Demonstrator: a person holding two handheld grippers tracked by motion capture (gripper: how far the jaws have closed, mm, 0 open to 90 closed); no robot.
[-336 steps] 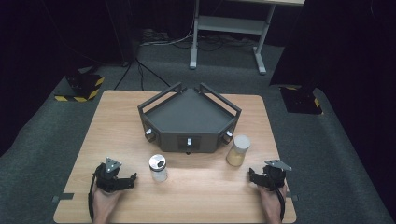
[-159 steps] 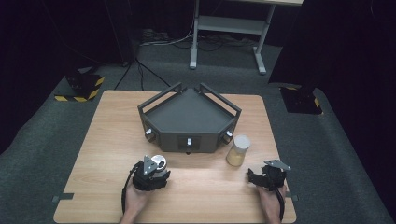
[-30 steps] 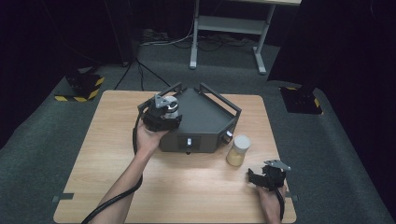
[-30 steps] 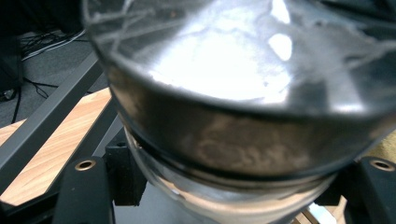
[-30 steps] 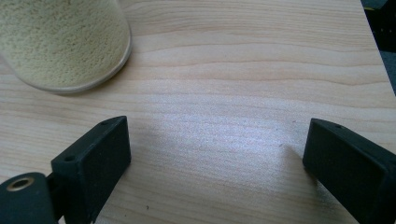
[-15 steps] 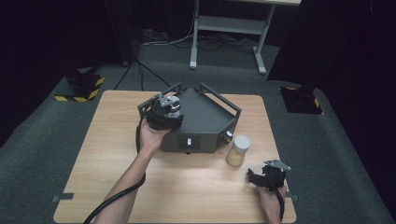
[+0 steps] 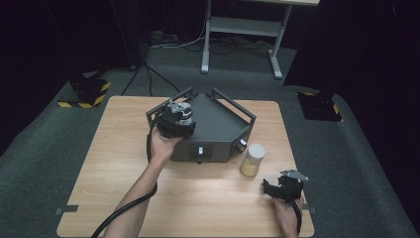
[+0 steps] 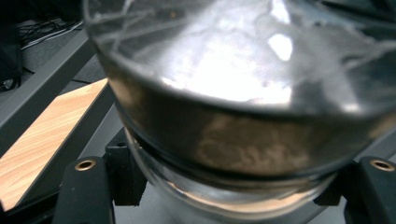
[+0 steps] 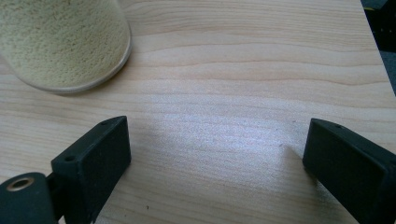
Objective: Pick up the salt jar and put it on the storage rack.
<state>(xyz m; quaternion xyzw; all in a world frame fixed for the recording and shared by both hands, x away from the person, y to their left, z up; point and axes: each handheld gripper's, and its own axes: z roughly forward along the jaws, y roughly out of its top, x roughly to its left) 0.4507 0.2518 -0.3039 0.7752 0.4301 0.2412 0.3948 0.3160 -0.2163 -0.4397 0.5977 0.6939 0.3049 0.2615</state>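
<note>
The left gripper (image 7: 177, 120) is held over the left rear part of a dark grey, wedge-shaped metal tray with raised rail edges (image 7: 225, 130), and its jaws are clamped on a clear glass jar with a silvery metal lid (image 8: 219, 93). In the left gripper view the jar is seen close up between the two black jaws, its lid turned toward the camera and tilted upward, so its long axis is taken to run roughly along the gripper's own line; a pale, grainy filling is made out through the glass below the lid. How exactly the jar is tilted against the tray cannot be told from the high view, where it is largely covered by the gripper.

The right gripper (image 7: 283, 187) is rested low on the light wooden table top (image 7: 119, 163) near its front right corner, its jaws spread wide with nothing between them. A second clear jar filled with yellowish powder (image 7: 252, 159) is stood upright just in front of the tray's right front corner, near the right gripper but apart from it.
</note>
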